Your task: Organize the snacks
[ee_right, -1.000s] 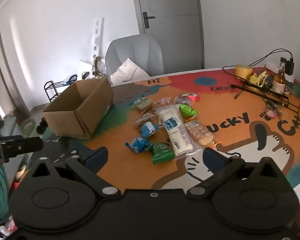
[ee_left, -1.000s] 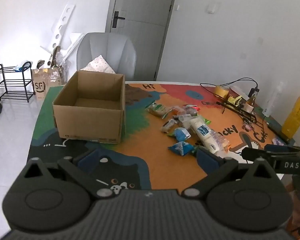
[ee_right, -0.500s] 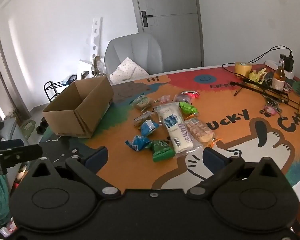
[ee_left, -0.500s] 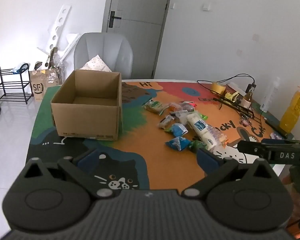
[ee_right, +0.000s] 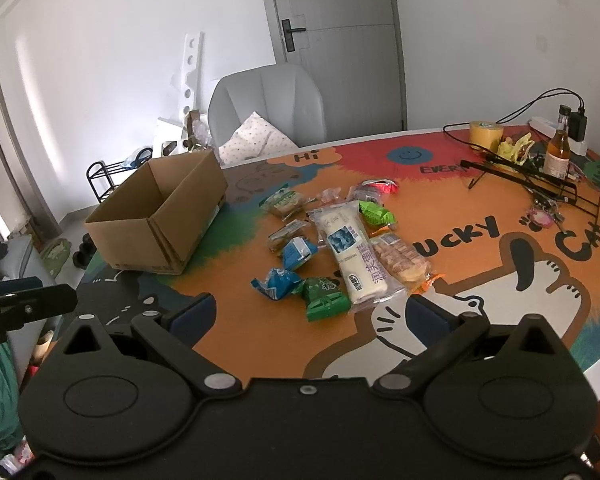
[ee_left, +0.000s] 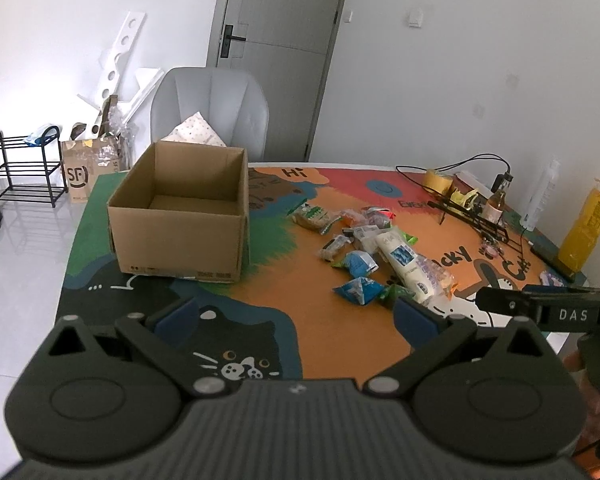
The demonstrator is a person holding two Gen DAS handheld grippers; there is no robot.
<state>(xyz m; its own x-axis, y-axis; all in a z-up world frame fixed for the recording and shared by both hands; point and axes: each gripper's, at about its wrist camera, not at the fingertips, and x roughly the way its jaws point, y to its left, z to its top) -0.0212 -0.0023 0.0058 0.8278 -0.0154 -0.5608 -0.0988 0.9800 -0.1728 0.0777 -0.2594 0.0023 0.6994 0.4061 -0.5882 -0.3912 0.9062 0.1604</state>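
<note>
Both tools hang above the near edge of the tabletop [ee_right: 480,184], which is covered with a bright cartoon mat. The left tool [ee_left: 296,316] has its 2 blue-padded fingers [ee_left: 176,314] spread wide with nothing between them; below it lies the dark part of the mat with a cat face. The right tool [ee_right: 310,316] is also spread wide and holds nothing, its fingers [ee_right: 428,316] framing the near end of the snack pile.

The snacks [ee_right: 332,236] lie loose in a cluster near the middle of the tabletop, all outside the cardboard box [ee_left: 180,216]. A long white packet [ee_right: 350,252] lies lengthwise through the cluster, with a clear pack of biscuits [ee_right: 400,260] touching its right side. A green wrapper [ee_right: 324,298] and a blue wrapper [ee_right: 276,282] sit at the near end, just beside each other, and a second blue wrapper [ee_right: 298,252] lies a little farther back. Smaller packets, 1 bright green [ee_right: 374,214] and 1 with red [ee_right: 376,190], lie at the far end.

The box stands upright and open to the left of the pile, well apart from it; what shows of its inside is bare.

At the far right of the tabletop sit a roll of yellow tape [ee_right: 486,134], a small brown bottle [ee_right: 556,156] and black cables. A grey chair [ee_left: 210,112] with a dotted cushion stands behind the tabletop.
</note>
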